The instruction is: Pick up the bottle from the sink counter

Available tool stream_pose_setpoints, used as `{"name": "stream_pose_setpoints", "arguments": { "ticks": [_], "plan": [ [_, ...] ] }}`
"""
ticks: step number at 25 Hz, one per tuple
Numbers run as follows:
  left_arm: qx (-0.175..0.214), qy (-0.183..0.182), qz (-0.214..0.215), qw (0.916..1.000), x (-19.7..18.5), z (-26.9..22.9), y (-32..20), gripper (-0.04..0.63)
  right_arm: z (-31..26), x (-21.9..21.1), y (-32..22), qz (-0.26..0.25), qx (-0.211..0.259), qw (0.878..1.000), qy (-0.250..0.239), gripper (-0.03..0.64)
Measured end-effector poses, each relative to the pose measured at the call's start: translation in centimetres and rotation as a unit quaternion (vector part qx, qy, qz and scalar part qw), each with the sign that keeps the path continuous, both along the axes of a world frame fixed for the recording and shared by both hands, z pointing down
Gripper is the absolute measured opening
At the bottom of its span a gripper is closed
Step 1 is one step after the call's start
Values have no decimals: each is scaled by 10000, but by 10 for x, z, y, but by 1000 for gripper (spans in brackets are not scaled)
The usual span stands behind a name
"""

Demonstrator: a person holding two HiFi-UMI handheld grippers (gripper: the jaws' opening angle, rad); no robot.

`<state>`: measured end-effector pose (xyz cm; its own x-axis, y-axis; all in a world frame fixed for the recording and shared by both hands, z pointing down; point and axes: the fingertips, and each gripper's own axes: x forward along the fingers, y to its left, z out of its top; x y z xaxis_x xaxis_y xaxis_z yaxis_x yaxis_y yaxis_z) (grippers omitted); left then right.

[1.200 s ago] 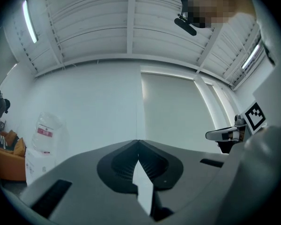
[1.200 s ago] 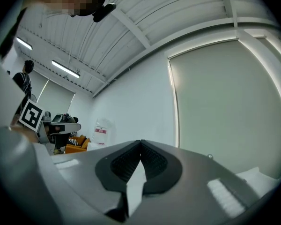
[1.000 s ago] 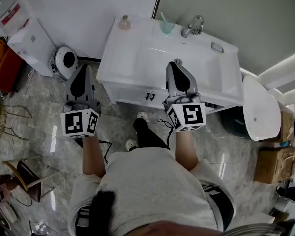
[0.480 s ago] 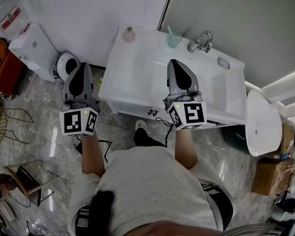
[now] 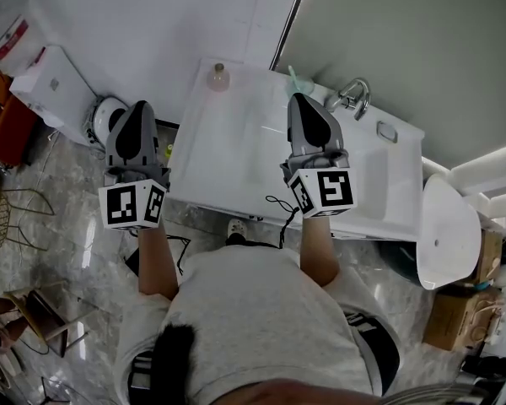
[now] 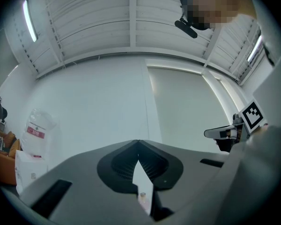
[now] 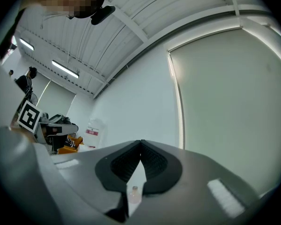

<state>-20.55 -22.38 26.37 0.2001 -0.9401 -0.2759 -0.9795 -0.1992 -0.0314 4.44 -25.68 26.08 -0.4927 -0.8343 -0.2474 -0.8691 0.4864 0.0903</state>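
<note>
Approach to the sink counter, both grippers closed and empty.

The bottle (image 5: 218, 78) stood upright at the back left corner of the sink counter (image 5: 236, 154), its long axis vertical and its cap pointing up, well apart from both tools. The left gripper (image 5: 138, 108) and the right gripper (image 5: 301, 99) had their jaws together, with nothing between them. To do this step well, I think one gripper should open wide before arriving, come in level, and close on the body below the neck.

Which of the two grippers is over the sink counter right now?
The right gripper, whose tips sit above the white sink counter near the teal cup; the left gripper is off the counter's left edge, over the floor.
</note>
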Motion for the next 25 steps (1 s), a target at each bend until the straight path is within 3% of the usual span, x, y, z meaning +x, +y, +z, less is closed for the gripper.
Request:
{"name": "stream_pose_setpoints", "arguments": {
  "ticks": [13,25],
  "plan": [
    [-227,153,-59,9996,26,23,-89,8,25,3,-87,-385,-204,9991,-1,11],
    [-1001,89,436,9940,52,103,-163,9,76,-19,-131,-460,-739,9962,-13,11]
  ]
}}
